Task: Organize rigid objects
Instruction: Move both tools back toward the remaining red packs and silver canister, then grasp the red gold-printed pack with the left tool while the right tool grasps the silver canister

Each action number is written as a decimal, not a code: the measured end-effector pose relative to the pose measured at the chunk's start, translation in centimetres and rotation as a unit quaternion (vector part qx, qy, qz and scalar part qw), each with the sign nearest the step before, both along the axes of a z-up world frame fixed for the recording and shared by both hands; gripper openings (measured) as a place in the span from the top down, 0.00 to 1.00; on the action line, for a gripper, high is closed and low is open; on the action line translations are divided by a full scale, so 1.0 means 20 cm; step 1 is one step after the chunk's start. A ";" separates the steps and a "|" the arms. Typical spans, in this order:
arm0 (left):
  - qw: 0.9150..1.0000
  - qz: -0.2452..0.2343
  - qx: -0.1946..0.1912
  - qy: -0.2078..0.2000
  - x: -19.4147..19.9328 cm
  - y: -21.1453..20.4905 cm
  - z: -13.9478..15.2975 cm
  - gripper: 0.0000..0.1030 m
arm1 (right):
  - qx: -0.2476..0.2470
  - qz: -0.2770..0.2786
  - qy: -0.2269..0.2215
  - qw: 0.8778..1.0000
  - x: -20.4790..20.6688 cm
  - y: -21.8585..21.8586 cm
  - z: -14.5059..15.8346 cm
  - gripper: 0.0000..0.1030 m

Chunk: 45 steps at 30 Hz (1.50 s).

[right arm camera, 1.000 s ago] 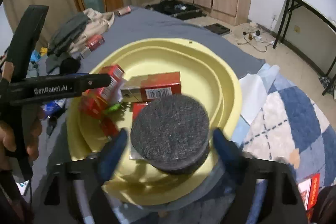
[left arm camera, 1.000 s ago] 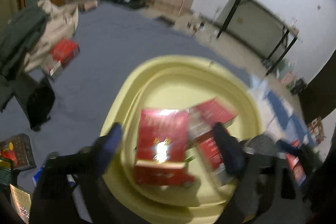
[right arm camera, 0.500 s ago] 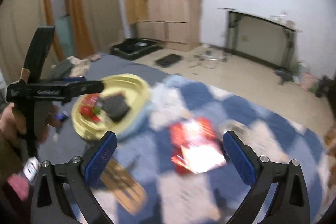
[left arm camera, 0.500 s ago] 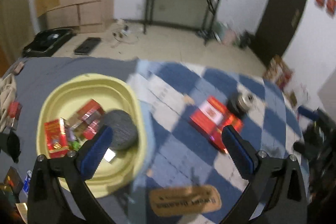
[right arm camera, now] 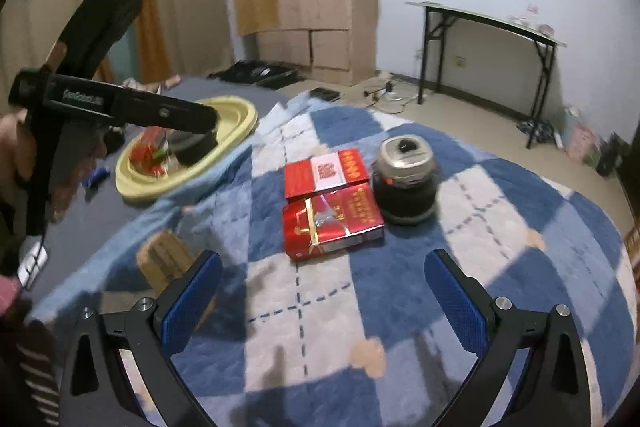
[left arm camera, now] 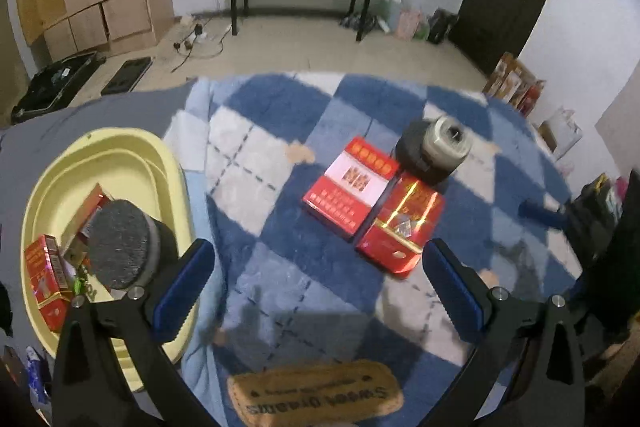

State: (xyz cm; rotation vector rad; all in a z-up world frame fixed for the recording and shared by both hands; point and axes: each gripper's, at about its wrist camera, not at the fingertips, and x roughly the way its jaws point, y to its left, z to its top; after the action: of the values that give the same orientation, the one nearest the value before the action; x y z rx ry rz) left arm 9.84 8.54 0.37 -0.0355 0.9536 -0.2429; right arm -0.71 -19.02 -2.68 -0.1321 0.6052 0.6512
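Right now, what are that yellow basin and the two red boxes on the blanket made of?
Yellow basin: looks like moulded plastic, smooth and matte, with a stepped rim. Red-and-white box: printed cardboard, crisp flat edges. Glossy red box: probably cardboard under shiny film, judging by glare and a gold strip.

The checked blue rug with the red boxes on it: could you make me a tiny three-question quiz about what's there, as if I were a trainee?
1. True or false: the right gripper is holding a red box.
2. Multiple choice: what stands next to the two red boxes on the rug? A) a glass bottle B) a dark round container with a silvery top C) a shoe
3. Fill in: the grey felt disc lies in the ____ tub.

Key: 1 false, its fingers are spread with nothing between them; 2 B, the container; 3 yellow.
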 end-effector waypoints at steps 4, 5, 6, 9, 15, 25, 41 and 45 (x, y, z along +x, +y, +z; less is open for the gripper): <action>0.999 -0.032 -0.035 -0.011 -0.01 -0.07 -0.07 0.00 | 0.035 -0.043 0.001 0.998 0.21 -0.06 -0.03 0.00; 0.998 -0.048 -0.038 -0.017 -0.03 -0.10 -0.09 0.00 | 0.047 -0.059 -0.007 0.997 0.26 -0.09 -0.02 0.00; 0.996 -0.078 -0.041 -0.025 -0.06 -0.15 -0.10 0.00 | 0.050 -0.063 -0.014 0.997 0.28 -0.10 -0.01 0.00; 0.986 -0.151 -0.027 -0.058 -0.14 -0.28 -0.15 0.00 | 0.052 -0.063 -0.026 0.996 0.37 -0.10 0.02 0.00; 0.984 -0.160 -0.027 -0.077 -0.09 -0.37 -0.21 0.00 | 0.048 -0.044 -0.026 0.998 0.53 -0.03 -0.01 0.01; 0.979 -0.189 -0.056 -0.055 0.06 -0.49 -0.32 0.00 | 0.021 -0.021 -0.004 1.000 0.72 0.06 -0.09 0.11; 0.982 -0.187 -0.018 -0.034 0.22 -0.47 -0.40 0.00 | -0.006 0.000 -0.014 1.000 0.76 0.07 -0.13 0.25; 0.982 -0.187 -0.033 -0.025 0.20 -0.46 -0.44 0.01 | -0.008 0.004 -0.013 1.000 0.76 0.07 -0.13 0.27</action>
State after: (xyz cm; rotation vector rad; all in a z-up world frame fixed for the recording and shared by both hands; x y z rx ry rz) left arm 13.80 -0.66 -8.33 0.0891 0.8978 -0.6196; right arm 14.40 -17.66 -5.22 -0.1583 0.5843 0.6520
